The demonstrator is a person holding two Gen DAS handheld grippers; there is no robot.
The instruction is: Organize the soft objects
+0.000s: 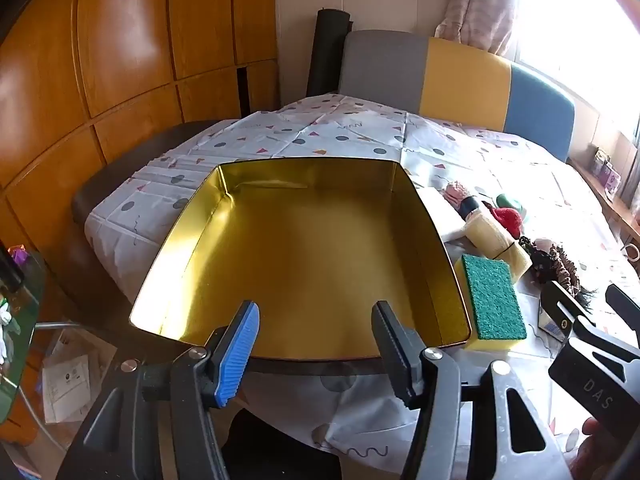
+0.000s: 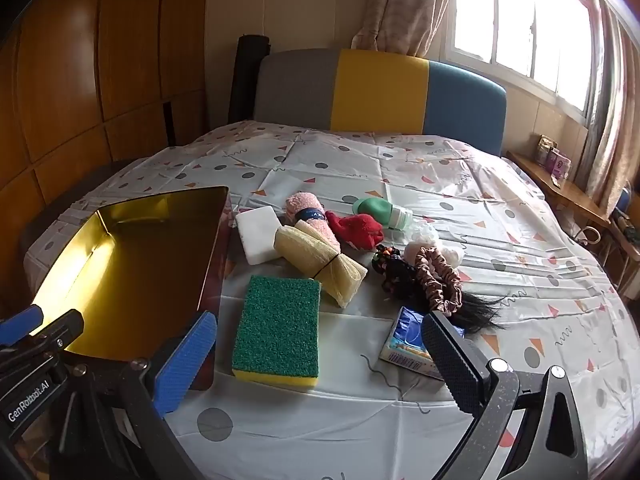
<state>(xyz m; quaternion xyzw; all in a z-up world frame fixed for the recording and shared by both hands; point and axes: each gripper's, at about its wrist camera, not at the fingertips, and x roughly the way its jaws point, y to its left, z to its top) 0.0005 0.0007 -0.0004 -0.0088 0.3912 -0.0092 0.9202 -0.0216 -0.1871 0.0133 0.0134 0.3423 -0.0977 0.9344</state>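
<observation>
An open gold tin (image 1: 312, 256) sits on the patterned tablecloth with nothing inside. My left gripper (image 1: 318, 354) hovers over the tin's near rim, jaws apart and holding nothing. Just right of the tin lies a green-topped yellow sponge (image 2: 278, 328). My right gripper (image 2: 320, 364) stands wide open just short of that sponge, not touching it. Behind the sponge lie a white foam block (image 2: 260, 234), a pink rolled cloth (image 2: 304, 210), a yellow mesh roll (image 2: 320, 260), a red knit piece (image 2: 356, 228) and a black scrunchie (image 2: 390, 268) beside a brown one (image 2: 438, 280).
A blue tissue packet (image 2: 408, 344) lies by the right gripper's black finger. A green bottle (image 2: 380, 210) and a tuft of black hair (image 2: 480, 308) are also on the cloth. A grey, yellow and blue backrest (image 2: 380, 92) stands behind the table; wooden cabinets (image 2: 60, 80) are left.
</observation>
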